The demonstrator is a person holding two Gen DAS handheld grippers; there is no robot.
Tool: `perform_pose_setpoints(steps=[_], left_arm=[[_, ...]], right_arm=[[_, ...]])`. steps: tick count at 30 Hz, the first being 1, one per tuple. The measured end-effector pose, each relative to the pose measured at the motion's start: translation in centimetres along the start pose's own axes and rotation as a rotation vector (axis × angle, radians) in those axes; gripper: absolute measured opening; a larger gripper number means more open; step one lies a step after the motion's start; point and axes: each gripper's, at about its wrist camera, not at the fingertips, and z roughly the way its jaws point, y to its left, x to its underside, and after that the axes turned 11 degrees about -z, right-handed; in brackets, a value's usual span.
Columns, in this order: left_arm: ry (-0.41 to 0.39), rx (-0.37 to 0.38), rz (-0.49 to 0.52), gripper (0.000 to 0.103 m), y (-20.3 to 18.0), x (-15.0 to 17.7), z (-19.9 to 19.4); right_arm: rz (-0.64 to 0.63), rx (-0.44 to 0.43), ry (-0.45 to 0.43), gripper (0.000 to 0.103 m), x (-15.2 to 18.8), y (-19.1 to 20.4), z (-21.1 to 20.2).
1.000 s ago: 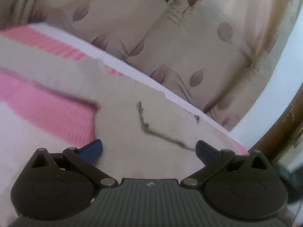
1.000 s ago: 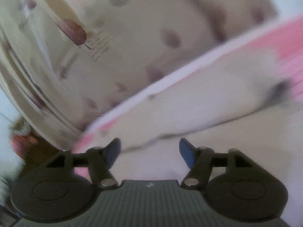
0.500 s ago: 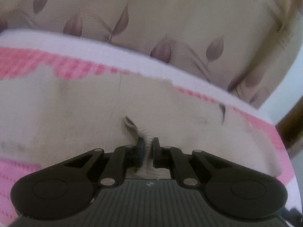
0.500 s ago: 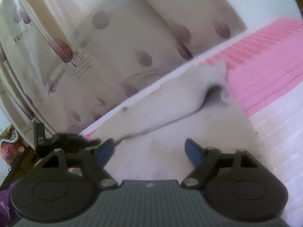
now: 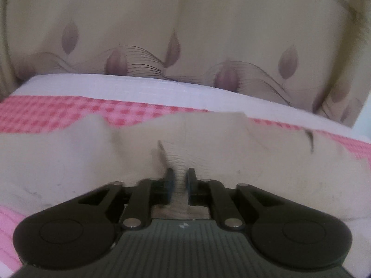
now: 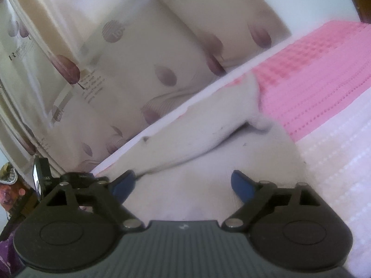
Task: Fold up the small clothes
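A near fold of the cream garment (image 5: 231,153) has just been clamped by the left gripper (image 5: 178,180), readying a fold, while the right gripper (image 6: 183,183) is kept spread.

On the curtain (image 6: 129,74) in the right wrist view, a large serif "R" stood at ten o'clock and again near eleven. Small print beside a purple leaf (image 6: 66,71) was too blurred to read. The left wrist view offered only illegible print at twelve o'clock.

L tongs (image 5: 178,181) pinched nearly closed on a fabric fold, R tongs (image 6: 183,183) spread wide, gripping nothing
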Motion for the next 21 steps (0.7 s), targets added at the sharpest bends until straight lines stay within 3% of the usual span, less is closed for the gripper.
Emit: perform_pose_setpoints(steps=[2, 4, 5, 7, 9, 13, 17, 21], left_arm=[[-0.052, 0.018, 0.011, 0.079, 0.4, 0.4, -0.9], [-0.131, 0.018, -0.031, 0.1, 1.7, 0.5, -3.0], [-0.186, 0.026, -0.059, 0.102, 2.6, 0.5, -4.4], [-0.235, 0.033, -0.112, 0.103, 4.9, 0.6, -6.8], [-0.209, 0.034, -0.217, 0.102, 8.7, 0.4, -9.0], [-0.143, 0.064, -0.478, 0.083, 18.3, 0.8, -12.0], [-0.122, 0.004, -0.648, 0.06, 28.2, 1.4, -14.9], [-0.175, -0.066, -0.83, 0.061, 37.1, 1.5, -17.8]], right_arm=[[0.001, -0.001, 0.01, 0.091, -0.1, 0.1, 0.1], [0.007, 0.003, 0.012, 0.091, -0.1, 0.0, 0.1], [0.01, 0.005, 0.011, 0.091, 0.0, -0.1, 0.1], [0.015, 0.008, 0.008, 0.091, 0.0, -0.1, 0.0], [0.018, 0.017, 0.008, 0.091, 0.0, 0.0, 0.0], [0.011, 0.025, 0.014, 0.092, 0.0, 0.2, 0.1], [0.006, 0.032, 0.022, 0.092, 0.0, 0.3, 0.2], [0.001, 0.031, 0.031, 0.094, 0.0, 0.4, 0.3]])
